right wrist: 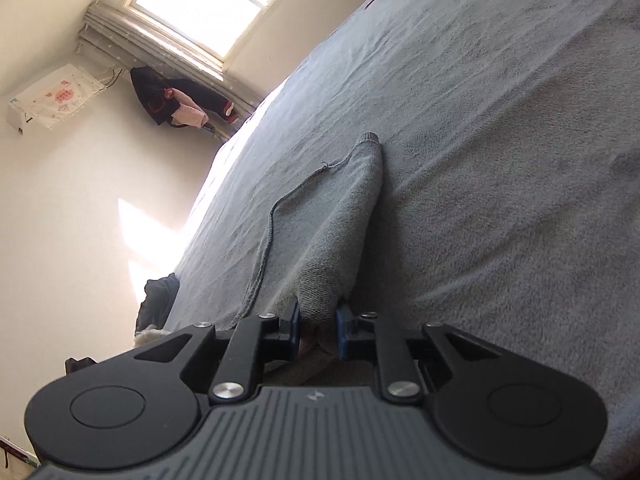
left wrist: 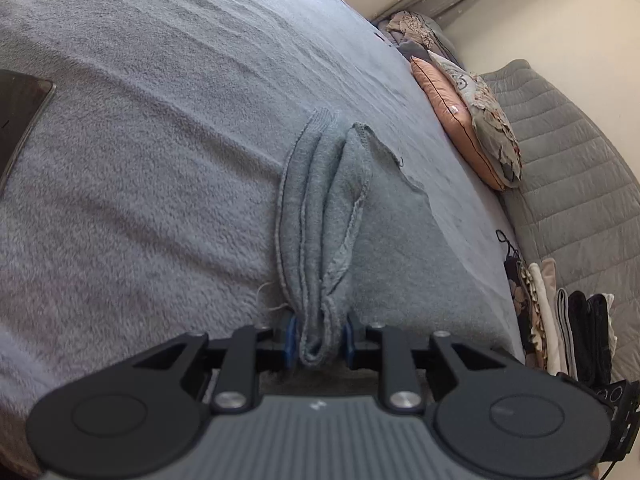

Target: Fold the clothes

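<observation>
Left gripper (left wrist: 320,340): clamped on a bunched wad of the grey knit garment (left wrist: 320,216); both blue pads (left wrist: 291,340) press into the cloth from either side, several layers squeezed between them.

Right gripper (right wrist: 318,328): pinching the same garment (right wrist: 340,220) at another spot; cloth fills the gap between its blue pads (right wrist: 344,330) and rises from them in a taut ridge.

Writing and marks: a small pale logo sits on the ribbed grey body of each gripper, too small to read. A white cover with pink print hangs on the wall unit (right wrist: 52,98) beyond the far edge of the bed; its lettering cannot be made out.

Garment, look: blue-grey knit, ribbed at the cuff or hem end (right wrist: 370,137), stitched edges running in long parallel folds, a loose thread trailing off one edge.

Garment, place: lying on the bed (left wrist: 140,140), stretched away from both grippers across the grey fleecy blanket, its near ends lifted into the pads.

On the bed, left edge of the left view: a dark flat slab (left wrist: 20,120), partly cut off.

At the bed's far side: a pink cushion (left wrist: 452,120) and a grey patterned pillow (left wrist: 492,132) leaning together.

Beside the bed: a grey quilted sofa (left wrist: 568,184) carrying a row of folded clothes (left wrist: 560,320), light and dark.

Beyond the bed, right view: bright window (right wrist: 212,4), dark and pink clothing (right wrist: 180,100) hanging under it.
</observation>
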The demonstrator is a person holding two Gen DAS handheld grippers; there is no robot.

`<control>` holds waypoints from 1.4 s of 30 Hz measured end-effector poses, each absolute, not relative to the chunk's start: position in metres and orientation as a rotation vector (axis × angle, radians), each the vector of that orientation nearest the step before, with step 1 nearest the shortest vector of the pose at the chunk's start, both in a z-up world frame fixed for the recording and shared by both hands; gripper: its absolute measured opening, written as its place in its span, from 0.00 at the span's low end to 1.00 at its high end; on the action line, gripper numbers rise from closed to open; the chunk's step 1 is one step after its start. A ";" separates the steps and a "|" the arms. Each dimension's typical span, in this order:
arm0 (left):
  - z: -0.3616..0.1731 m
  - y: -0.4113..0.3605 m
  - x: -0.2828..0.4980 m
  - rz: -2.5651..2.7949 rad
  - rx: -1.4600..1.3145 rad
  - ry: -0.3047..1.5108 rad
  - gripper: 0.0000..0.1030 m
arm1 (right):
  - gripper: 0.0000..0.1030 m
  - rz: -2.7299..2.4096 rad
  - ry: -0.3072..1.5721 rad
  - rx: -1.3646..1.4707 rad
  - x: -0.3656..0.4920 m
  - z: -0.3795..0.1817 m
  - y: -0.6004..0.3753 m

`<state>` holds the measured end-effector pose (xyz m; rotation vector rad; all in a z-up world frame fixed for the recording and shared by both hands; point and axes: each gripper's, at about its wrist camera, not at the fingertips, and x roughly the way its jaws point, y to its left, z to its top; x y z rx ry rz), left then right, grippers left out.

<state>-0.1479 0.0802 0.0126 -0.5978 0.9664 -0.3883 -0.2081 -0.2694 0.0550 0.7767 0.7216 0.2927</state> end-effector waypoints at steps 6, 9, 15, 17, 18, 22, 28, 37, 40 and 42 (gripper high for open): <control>0.013 0.080 -0.142 -0.407 -0.586 0.979 0.54 | 0.33 0.213 0.825 0.711 -0.205 0.037 -0.271; 0.018 0.084 -0.139 -0.396 -0.590 0.972 0.65 | 0.46 0.175 0.794 0.670 -0.202 0.045 -0.281; 0.049 0.087 -0.111 -0.359 -0.523 0.897 0.84 | 0.51 0.155 0.814 0.663 -0.151 0.054 -0.298; 0.058 0.078 -0.088 -0.390 -0.476 0.897 0.88 | 0.54 0.182 0.835 0.686 -0.127 0.054 -0.300; 0.059 0.070 -0.075 -0.399 -0.450 0.910 0.89 | 0.54 0.199 0.844 0.698 -0.114 0.054 -0.300; 0.053 0.041 -0.029 -0.436 -0.364 0.956 0.89 | 0.56 0.291 0.885 0.676 -0.063 0.050 -0.292; 0.026 0.020 -0.021 -0.422 -0.238 0.946 0.89 | 0.57 0.303 0.938 0.685 -0.049 0.028 -0.289; 0.026 0.018 -0.028 -0.382 -0.182 0.898 0.75 | 0.59 0.372 0.943 0.581 -0.057 0.032 -0.254; 0.028 0.019 -0.028 -0.377 -0.176 0.894 0.68 | 0.59 0.370 0.935 0.621 -0.057 0.029 -0.258; 0.028 0.020 -0.029 -0.385 -0.180 0.891 0.58 | 0.59 0.366 0.931 0.633 -0.057 0.028 -0.258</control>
